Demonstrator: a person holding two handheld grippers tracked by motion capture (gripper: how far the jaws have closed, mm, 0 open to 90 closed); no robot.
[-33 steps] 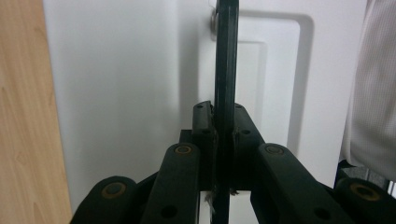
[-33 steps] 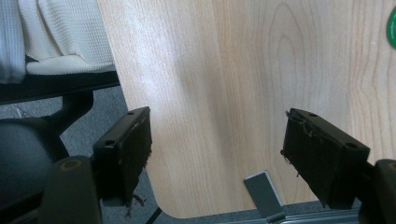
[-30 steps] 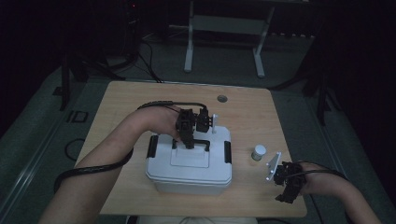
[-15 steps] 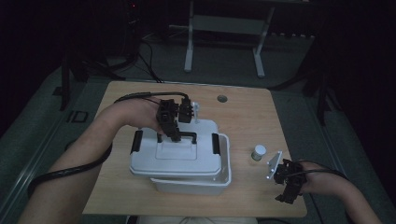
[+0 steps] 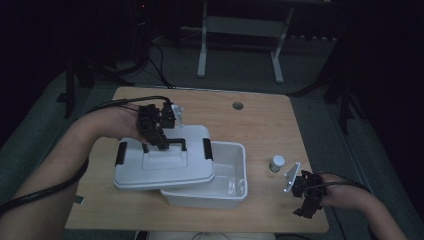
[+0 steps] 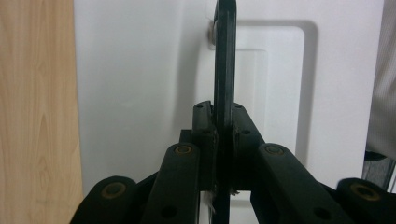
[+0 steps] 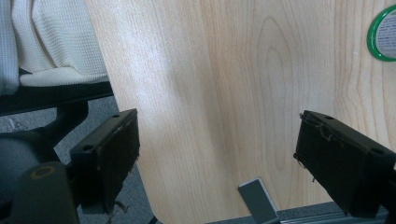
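Lid (image 5: 162, 165), clamped by its black handle (image 6: 224, 60) in the left gripper (image 5: 159, 137), hangs off the white bin (image 5: 235, 172); next, set it at the table's (image 5: 260, 117) left edge. Right gripper (image 5: 307, 200) spread, empty.

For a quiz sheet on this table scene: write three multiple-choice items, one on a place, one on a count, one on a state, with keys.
1. Where does the small jar stand?
A. inside the bin
B. on the table, right of the bin
C. on the lid

2. How many black latches show on the lid?
A. two
B. four
C. none

3. How does the left gripper stand?
A. open above the table
B. shut on the jar
C. shut on the lid's handle

Key: B, the jar stands apart from the white bin; A, one latch at each end; C, the jaws pinch the black handle.
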